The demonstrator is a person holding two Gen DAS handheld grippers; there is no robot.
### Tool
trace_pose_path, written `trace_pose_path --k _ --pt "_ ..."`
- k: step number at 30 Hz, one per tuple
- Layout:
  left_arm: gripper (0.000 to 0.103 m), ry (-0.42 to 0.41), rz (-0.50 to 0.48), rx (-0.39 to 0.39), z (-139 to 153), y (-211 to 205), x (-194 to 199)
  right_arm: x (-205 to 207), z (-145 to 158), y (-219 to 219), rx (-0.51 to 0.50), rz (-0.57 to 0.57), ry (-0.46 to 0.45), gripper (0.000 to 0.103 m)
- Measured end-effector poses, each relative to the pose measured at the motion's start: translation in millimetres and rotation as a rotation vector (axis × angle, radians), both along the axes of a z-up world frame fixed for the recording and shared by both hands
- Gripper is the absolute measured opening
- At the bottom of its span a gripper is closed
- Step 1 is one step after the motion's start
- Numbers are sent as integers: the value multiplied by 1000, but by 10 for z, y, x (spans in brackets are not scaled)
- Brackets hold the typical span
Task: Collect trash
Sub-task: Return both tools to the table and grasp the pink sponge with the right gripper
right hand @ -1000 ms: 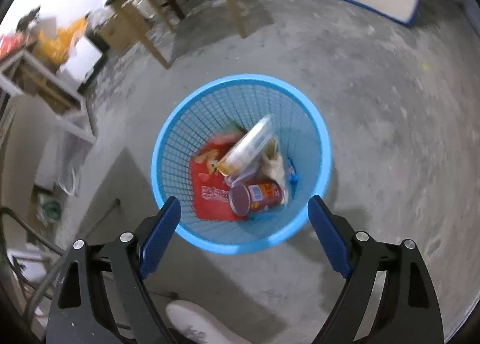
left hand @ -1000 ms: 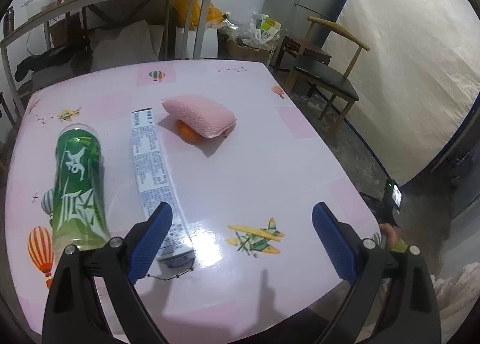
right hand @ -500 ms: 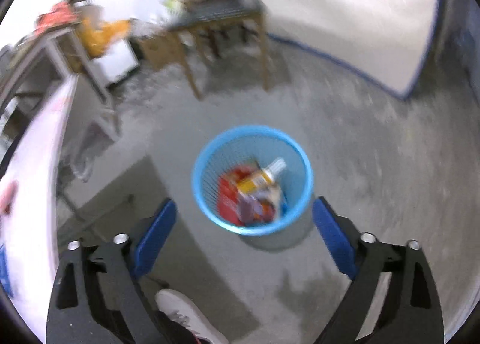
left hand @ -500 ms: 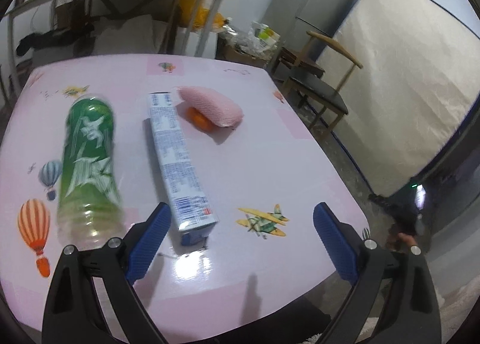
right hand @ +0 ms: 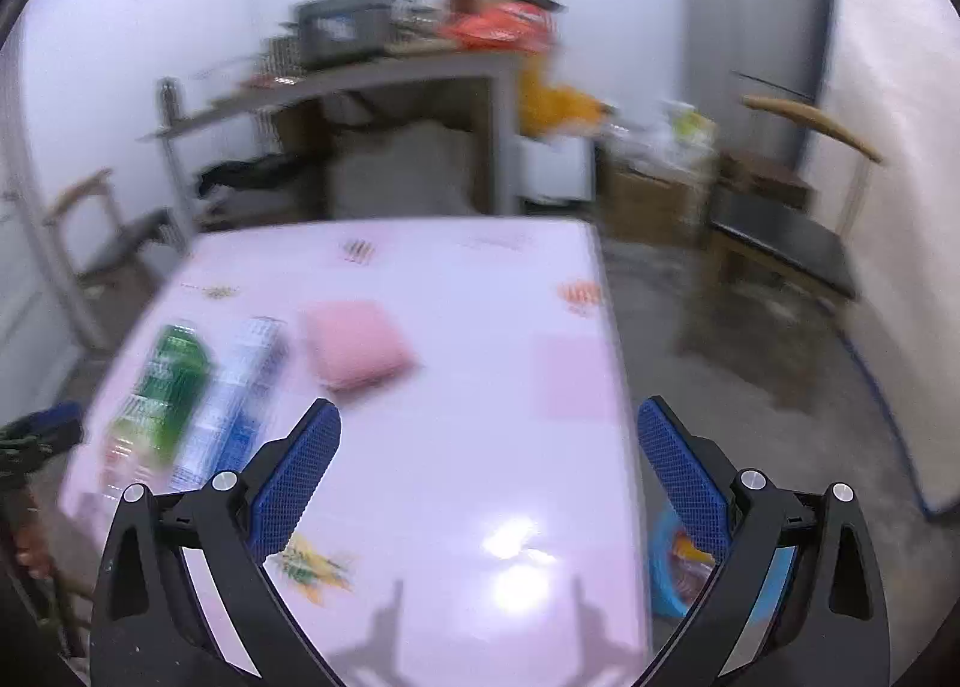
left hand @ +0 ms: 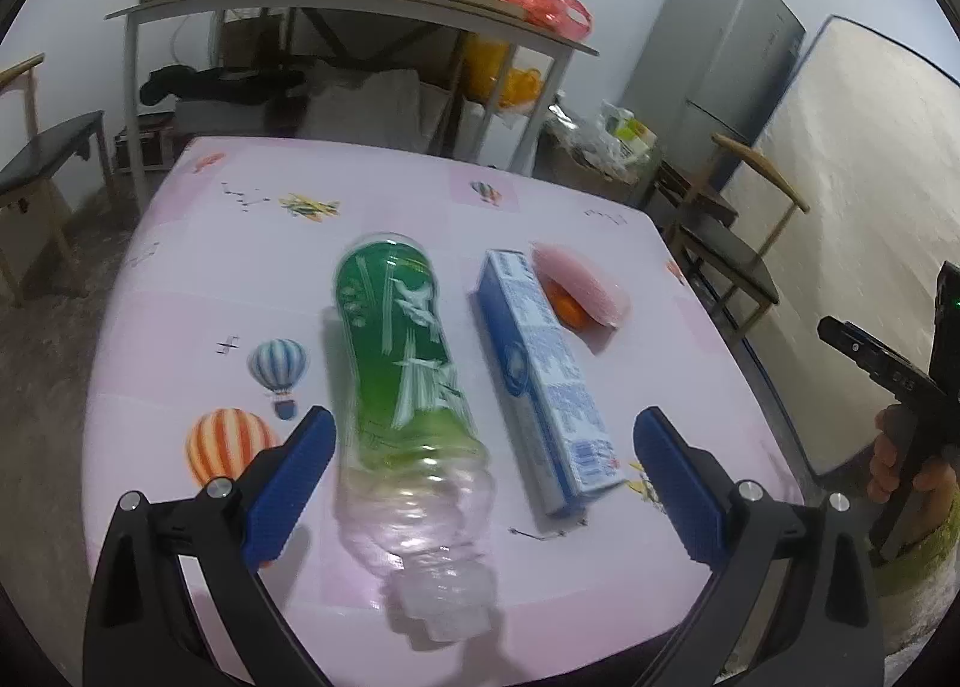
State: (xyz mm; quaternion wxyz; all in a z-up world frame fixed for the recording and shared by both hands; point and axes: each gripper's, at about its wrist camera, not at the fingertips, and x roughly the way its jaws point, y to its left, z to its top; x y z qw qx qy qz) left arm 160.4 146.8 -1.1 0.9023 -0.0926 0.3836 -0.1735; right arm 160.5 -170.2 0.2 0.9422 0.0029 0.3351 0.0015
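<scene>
A green plastic bottle (left hand: 402,345) lies on the pink table (left hand: 240,267), its clear neck toward me. Beside it on the right lies a long blue-and-white box (left hand: 540,369). Further right a pink packet (left hand: 585,282) covers something orange (left hand: 567,309). My left gripper (left hand: 480,423) hovers above the bottle and box; its jaws are opening, both items showing between the fingers, untouched. My right gripper (right hand: 489,408) stands wide open and empty over the table's near right part (right hand: 480,297); bottle (right hand: 168,381), box (right hand: 240,393) and packet (right hand: 357,348) look blurred there.
A blue mesh basket (right hand: 666,579) with trash stands on the floor past the table's right edge. A wooden chair (left hand: 732,261), grey fridge (left hand: 714,57) and mattress (left hand: 870,177) are to the right. A cluttered shelf table (left hand: 360,9) stands behind. A hand (left hand: 888,459) holds the other gripper.
The left gripper slid left across the table, so bottle and box now sit between its fingers. The right gripper rose and swung from the basket to face the table.
</scene>
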Motion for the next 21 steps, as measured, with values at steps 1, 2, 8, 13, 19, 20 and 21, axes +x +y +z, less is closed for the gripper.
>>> trace_pose_path --k 1,2,8,13,19,20,21 --pt "98 -1 6 -4 3 31 8 74 -18 70 29 36 3 95" --pt "98 -2 11 -10 -2 62 38 142 -30 121 51 58 10 95" --pt "98 -7 -15 -44 -5 82 166 755 -102 321 161 154 81 95" --pt "98 -35 -48 -25 59 -105 284 1324 -335 587 162 239 208 95" --pt "98 -3 -81 -43 66 -347 417 1819 -696 732 138 263 310 95" --pt "97 8 -83 -47 50 -375 439 1874 -742 749 132 267 325 95" --pt "97 15 -87 -49 39 -394 454 1917 -788 763 127 269 339 95"
